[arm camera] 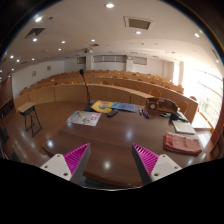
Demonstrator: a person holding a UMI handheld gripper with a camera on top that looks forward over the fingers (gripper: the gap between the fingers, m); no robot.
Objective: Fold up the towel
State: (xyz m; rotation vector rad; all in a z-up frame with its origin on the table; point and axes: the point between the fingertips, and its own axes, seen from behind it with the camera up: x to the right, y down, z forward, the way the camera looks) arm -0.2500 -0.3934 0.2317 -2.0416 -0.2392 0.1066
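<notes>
My tongs [109, 162] were released, the two fingers spread wide with nothing between them, their pink pads [76, 158] facing each other over bare wood; I held them above the near part of a brown tabletop [110, 135]; the towel [183, 144], a reddish folded cloth as far as I could tell, lay well off to my right beyond the right finger, near the tabletop's edge; just behind it sat a pale flat item [182, 127] that I could not identify; farther ahead of the fingers lay a light printed sheet [84, 118] to the left and a yellow and blue piece [113, 107] near the middle, with a dark round object [166, 105] to the right of that; beyond the tabletop ran curved rows of wooden benches [70, 90] in a hall, a dark chair [30, 118] stood at the left, and bright windows [205, 85] lined the right wall under a ceiling with round lights [109, 5].
</notes>
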